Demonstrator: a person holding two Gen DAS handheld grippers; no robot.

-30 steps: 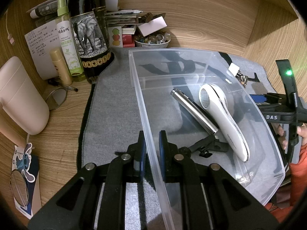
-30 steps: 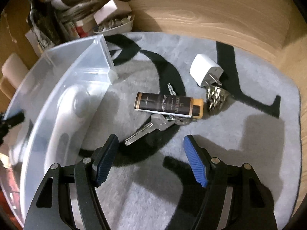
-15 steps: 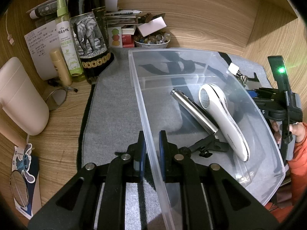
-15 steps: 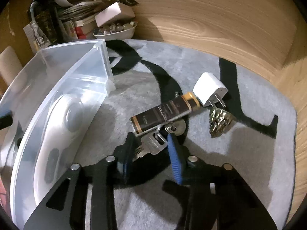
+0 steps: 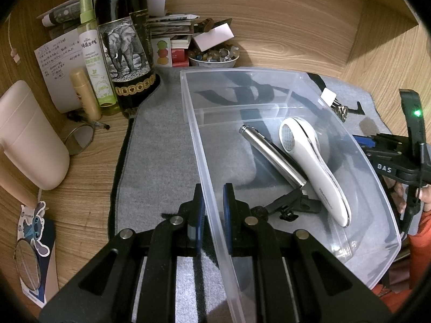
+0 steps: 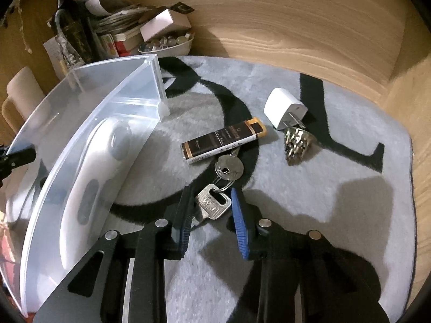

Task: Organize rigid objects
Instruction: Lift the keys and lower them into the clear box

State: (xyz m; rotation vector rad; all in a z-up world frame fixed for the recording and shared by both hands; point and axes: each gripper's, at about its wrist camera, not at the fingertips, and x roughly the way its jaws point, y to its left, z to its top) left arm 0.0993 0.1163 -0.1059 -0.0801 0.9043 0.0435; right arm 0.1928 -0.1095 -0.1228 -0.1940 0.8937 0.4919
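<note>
My left tool (image 5: 212,199) pinches the near wall of the clear plastic bin (image 5: 269,74) on the grey mat (image 6: 336,215). My right tool (image 6: 212,202) has just been closing and now clamps the silver key (image 6: 212,204), beside the bin.

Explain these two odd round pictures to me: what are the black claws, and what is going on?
Each picture comes from a wide-angle camera on a hand-held tool with two fingers; a person holds one in each hand. One view shows the left gripper clamped on the bin wall; inside lie a white device, a metal tube and a black clip. The other view shows the right gripper, whose jaws have just been closing around a key on the mat. Nearby lie a lighter, a charger and a metal cone.
</note>
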